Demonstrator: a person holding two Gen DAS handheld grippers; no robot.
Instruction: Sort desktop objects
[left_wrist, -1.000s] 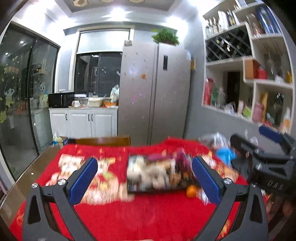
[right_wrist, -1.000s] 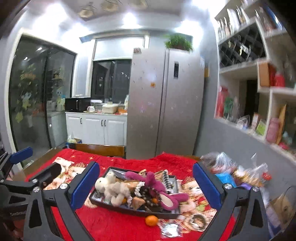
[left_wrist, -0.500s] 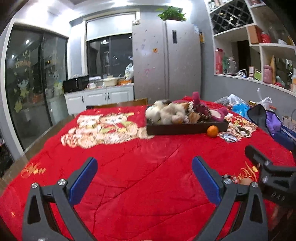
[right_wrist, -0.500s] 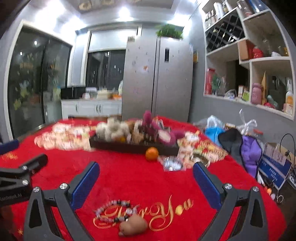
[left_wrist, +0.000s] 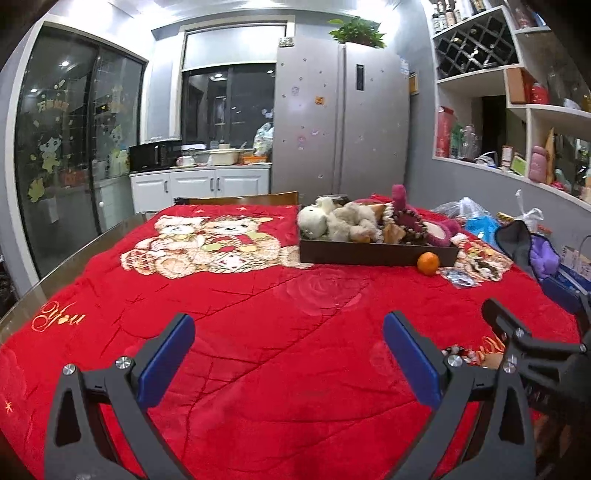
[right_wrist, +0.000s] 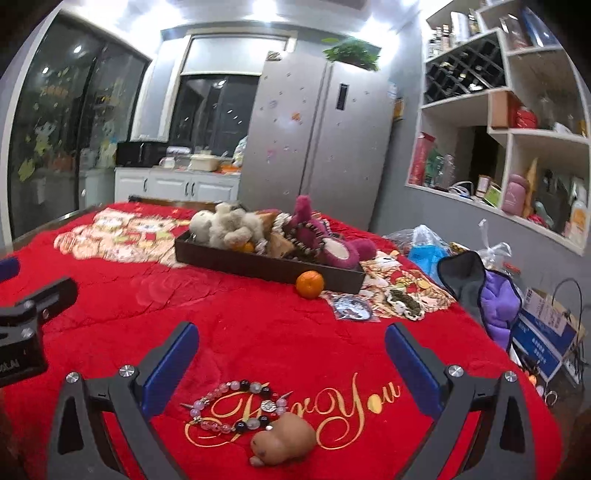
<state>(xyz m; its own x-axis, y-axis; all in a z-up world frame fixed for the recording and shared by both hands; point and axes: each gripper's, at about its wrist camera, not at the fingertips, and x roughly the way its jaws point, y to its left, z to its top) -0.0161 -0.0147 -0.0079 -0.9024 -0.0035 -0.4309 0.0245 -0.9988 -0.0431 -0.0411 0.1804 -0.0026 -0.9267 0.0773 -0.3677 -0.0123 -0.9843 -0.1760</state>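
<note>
Both grippers have dropped low over the red blanket (left_wrist: 258, 332) within the last second, ending a high overview and, I judge, starting the approach to loose items. Left gripper (left_wrist: 288, 343) hangs with jaws spread wide and empty over bare plush quilting. Right gripper (right_wrist: 291, 354) is likewise spread and empty, framing a glossy bead bracelet (right_wrist: 236, 406) and, touching it, a smooth brown figurine (right_wrist: 282, 443). Farther off sits the dark rigid tray (right_wrist: 258, 264) heaped with fuzzy plush toys (right_wrist: 229, 225); a dimpled orange (right_wrist: 309, 283) rests against its front wall.
</note>
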